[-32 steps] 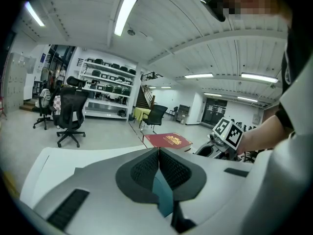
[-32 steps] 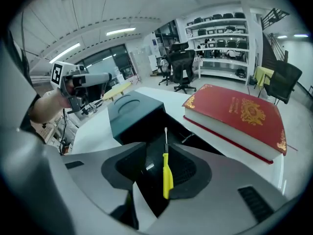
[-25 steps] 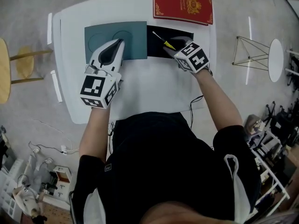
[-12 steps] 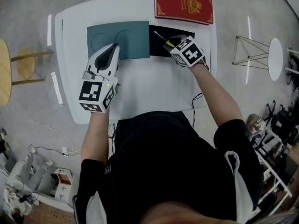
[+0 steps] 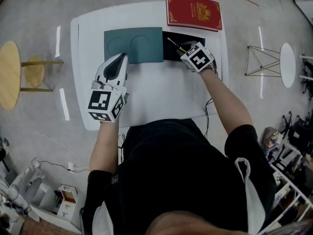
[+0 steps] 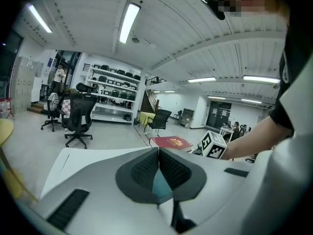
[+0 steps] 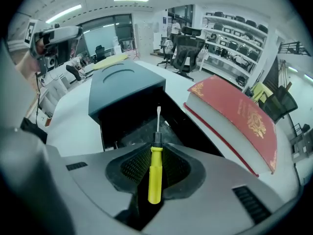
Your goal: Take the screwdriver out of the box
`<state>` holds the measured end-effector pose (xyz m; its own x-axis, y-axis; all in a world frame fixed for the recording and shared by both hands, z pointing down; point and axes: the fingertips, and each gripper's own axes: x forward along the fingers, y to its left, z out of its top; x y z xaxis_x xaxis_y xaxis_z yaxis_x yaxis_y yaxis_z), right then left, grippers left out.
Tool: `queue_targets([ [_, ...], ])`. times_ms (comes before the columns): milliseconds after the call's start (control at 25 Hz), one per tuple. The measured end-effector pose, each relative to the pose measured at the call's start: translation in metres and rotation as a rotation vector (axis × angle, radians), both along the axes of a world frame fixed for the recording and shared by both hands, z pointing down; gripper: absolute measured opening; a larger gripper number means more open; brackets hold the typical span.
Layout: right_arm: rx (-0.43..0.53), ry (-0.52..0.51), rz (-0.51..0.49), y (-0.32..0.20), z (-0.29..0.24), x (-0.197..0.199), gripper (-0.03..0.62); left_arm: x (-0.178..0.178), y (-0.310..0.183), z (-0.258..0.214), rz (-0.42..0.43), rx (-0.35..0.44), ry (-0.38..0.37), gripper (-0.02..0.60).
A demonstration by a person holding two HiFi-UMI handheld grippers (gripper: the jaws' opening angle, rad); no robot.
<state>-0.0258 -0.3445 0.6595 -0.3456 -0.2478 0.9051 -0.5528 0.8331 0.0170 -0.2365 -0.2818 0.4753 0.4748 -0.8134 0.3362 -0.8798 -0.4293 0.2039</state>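
Observation:
A yellow-handled screwdriver (image 5: 177,46) lies at the near edge of the open black box (image 5: 168,52) on the white table (image 5: 156,92). My right gripper (image 5: 188,51) points steeply down into the box. Its jaws are closing, and the pads press on the yellow handle (image 7: 155,173) while the metal shaft sticks out ahead of the right gripper (image 7: 155,153). The teal lid (image 5: 133,44) lies left of the box. My left gripper (image 5: 121,58) hovers over the lid's near left part, shut and holding nothing; in its own view the left gripper (image 6: 159,153) has its tips together.
A red book (image 5: 194,11) lies behind the box at the table's far edge, close to the box wall (image 7: 132,121). A wooden stool (image 5: 10,75) stands left of the table and a wire-frame stand (image 5: 261,58) to its right. A cable hangs off the near right edge.
My right gripper has tipped down over the screwdriver and its jaws have come together on the handle. My left gripper has drawn back and leftward over the teal lid.

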Motion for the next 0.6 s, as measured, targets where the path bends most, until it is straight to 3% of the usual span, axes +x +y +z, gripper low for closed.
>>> queue_targets([
  [400, 0.248, -0.191, 0.221, 0.008, -0.105, 0.007, 0.086, -0.015, 0.046, -0.042, 0.040, 0.094, 0.013, 0.017],
  [600, 0.343, -0.291, 0.281, 0.032, -0.160, 0.017, 0.086, -0.010, 0.062, -0.060, 0.067, 0.130, 0.022, 0.017],
])
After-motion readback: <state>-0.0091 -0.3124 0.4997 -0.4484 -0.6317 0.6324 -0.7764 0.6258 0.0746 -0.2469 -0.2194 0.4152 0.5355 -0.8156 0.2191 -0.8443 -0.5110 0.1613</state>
